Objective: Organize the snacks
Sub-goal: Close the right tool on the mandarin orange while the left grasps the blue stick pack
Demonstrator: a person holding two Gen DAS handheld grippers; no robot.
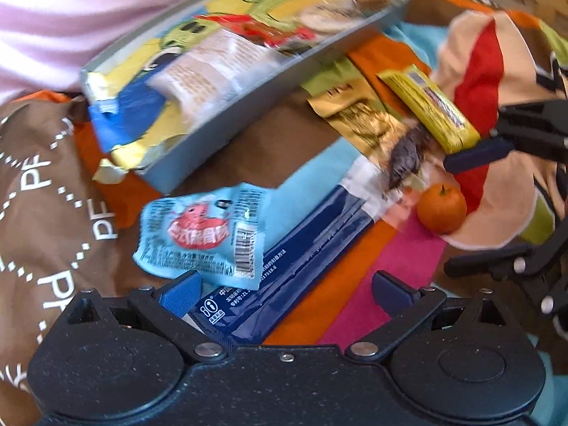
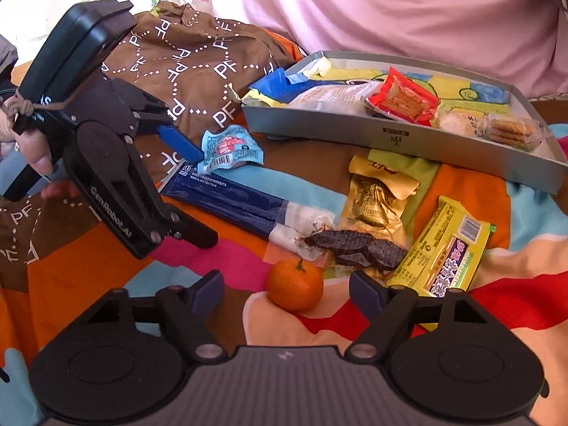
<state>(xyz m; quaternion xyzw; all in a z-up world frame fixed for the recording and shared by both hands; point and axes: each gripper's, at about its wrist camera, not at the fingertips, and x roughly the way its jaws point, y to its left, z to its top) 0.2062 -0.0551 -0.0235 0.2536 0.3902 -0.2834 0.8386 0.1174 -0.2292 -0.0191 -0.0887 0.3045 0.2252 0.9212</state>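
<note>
Grey tray [image 2: 397, 135] holds snacks at the back of the bedspread [image 2: 88, 277]. Right view alone shows the biscuits [image 2: 511, 129] in it sharply. Left gripper [image 1: 284, 289] open over the light-blue packet [image 1: 202, 230]; right gripper [image 2: 285, 289] open around the orange [image 2: 295, 285], not touching. Yellow bar [image 2: 443, 248] crowds its right finger.

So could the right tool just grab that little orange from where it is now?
Probably yes. The right tool is open, and the orange sits alone on the cloth right between its fingers, with nothing over it. The yellow packet lies just beside it.
</note>
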